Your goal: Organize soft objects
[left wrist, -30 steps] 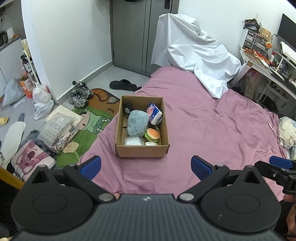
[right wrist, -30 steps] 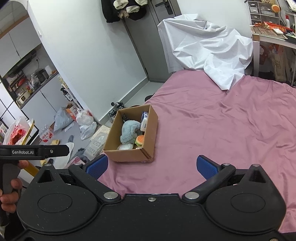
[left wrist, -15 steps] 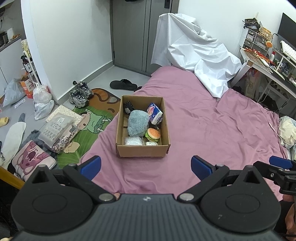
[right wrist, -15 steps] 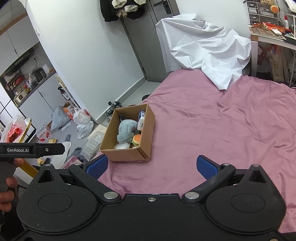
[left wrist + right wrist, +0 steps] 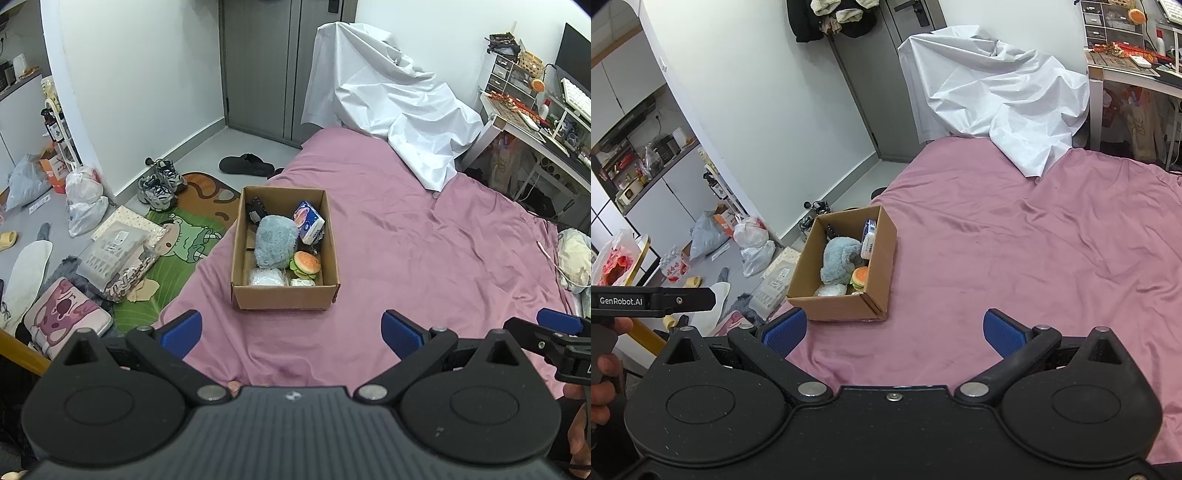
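A pink bedsheet (image 5: 424, 236) fills most of both views, running from 6 o'clock up to 1 o'clock. At its far end, toward 12 o'clock, a crumpled white sheet (image 5: 388, 96) drapes over something tall and spills onto the bed. To the left, around 9 o'clock in the left wrist view, a green cartoon rug (image 5: 177, 243) lies on the floor beside the bed.

A cardboard box (image 5: 284, 295) stands open on the bedsheet just ahead of the left gripper, at about 12 o'clock; in the right wrist view it sits at about 11 o'clock (image 5: 846, 306). Inside it, a grey-blue plush toy (image 5: 275, 240) takes the middle. At the plush's 1 o'clock a blue-and-white packet (image 5: 308, 221) leans against the right wall. At its 5 o'clock lies a burger toy (image 5: 306, 264), and at its 6 o'clock a white soft bundle (image 5: 267, 277) rests against the near wall.

The left gripper (image 5: 291, 328) is released, blue pads spread wide and holding nothing, near the box. The right gripper (image 5: 894, 330) is likewise spread and unloaded, the box just beyond its left pad.
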The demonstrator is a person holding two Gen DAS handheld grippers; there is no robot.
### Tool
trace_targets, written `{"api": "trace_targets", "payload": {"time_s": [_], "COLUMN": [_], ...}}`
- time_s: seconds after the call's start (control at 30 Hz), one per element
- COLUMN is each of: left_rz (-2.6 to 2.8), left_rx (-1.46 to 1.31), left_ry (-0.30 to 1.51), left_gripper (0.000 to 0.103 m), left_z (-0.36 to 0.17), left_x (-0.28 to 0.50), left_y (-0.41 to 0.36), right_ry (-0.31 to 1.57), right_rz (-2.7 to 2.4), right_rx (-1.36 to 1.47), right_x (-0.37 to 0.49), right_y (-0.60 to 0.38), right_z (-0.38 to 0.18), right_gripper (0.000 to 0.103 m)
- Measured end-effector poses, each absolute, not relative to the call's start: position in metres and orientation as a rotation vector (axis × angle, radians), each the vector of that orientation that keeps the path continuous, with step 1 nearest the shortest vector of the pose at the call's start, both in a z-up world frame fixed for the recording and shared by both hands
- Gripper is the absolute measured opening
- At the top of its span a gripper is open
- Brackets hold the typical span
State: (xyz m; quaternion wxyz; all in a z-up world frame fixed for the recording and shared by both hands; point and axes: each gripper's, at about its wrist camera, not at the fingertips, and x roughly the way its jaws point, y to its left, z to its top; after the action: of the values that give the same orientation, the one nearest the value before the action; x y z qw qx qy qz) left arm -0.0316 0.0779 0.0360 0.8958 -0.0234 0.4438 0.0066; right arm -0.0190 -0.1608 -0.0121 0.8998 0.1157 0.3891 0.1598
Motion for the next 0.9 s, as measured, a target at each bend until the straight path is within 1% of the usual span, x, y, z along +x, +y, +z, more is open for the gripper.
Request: {"api": "trace_targets", "payload": {"time_s": [0.9], "left_rz": [0.004], "left_rx": [-0.017], "left_ry": [0.915], "left_gripper": [0.102], "left_z": [0.0367], "left_x": [-0.0306], "left_y": [0.0703], "right_ry": [0.821], "right_rz": [0.322], "right_rx": [0.241], "right_x": [-0.0153], "right_y": [-0.1619], "right_z": [-0.0144], "right_gripper": [0.103]}}
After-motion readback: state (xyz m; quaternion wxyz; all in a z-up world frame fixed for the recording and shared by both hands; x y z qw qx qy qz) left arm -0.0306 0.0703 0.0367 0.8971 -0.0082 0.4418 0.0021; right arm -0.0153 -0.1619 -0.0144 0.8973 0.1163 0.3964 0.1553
